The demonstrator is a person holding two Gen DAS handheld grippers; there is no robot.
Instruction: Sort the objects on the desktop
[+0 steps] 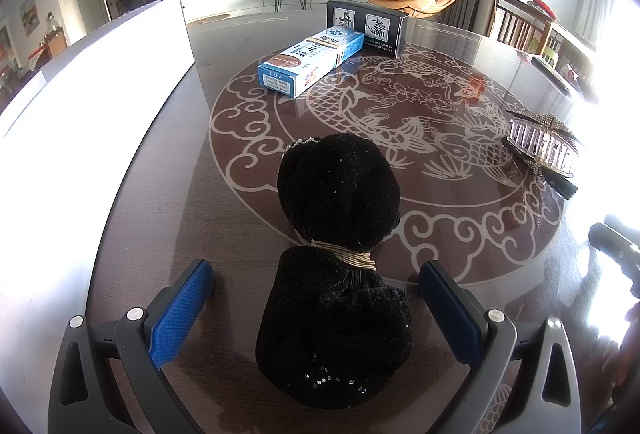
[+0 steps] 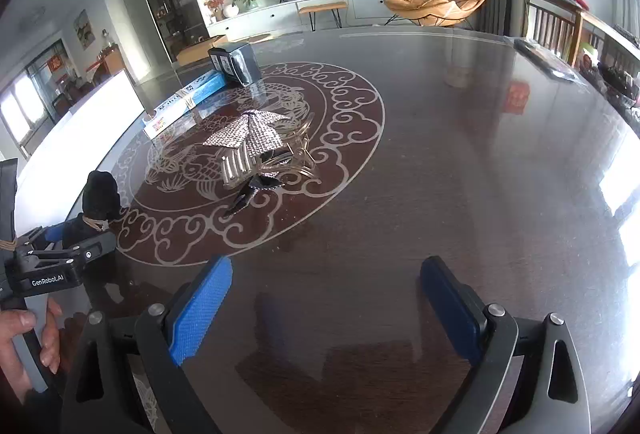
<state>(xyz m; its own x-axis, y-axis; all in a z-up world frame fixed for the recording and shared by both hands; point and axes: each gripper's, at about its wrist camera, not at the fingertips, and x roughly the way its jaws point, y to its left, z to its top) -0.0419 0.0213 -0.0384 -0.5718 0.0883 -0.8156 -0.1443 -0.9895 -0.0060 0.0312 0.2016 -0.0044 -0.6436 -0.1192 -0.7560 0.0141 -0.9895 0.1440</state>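
A black fuzzy hair tie (image 1: 340, 186), bound at its waist with gold cord, lies on the dark patterned table (image 1: 460, 234). My left gripper (image 1: 316, 270) is open and straddles its near half, with a blue pad on each side and a gap to both. The right wrist view shows the same hair tie (image 2: 100, 190) at the far left. A rhinestone hair claw (image 1: 542, 146) lies to the right, and also ahead-left of my right gripper (image 2: 328, 266). That gripper is open over bare table, holding nothing.
A blue carton (image 1: 312, 60) leans against a black box (image 1: 366, 24) at the far side of the table. A white container wall (image 1: 100, 94) runs along the left edge. A hand (image 2: 24, 330) holds the left tool. Chairs stand at the right.
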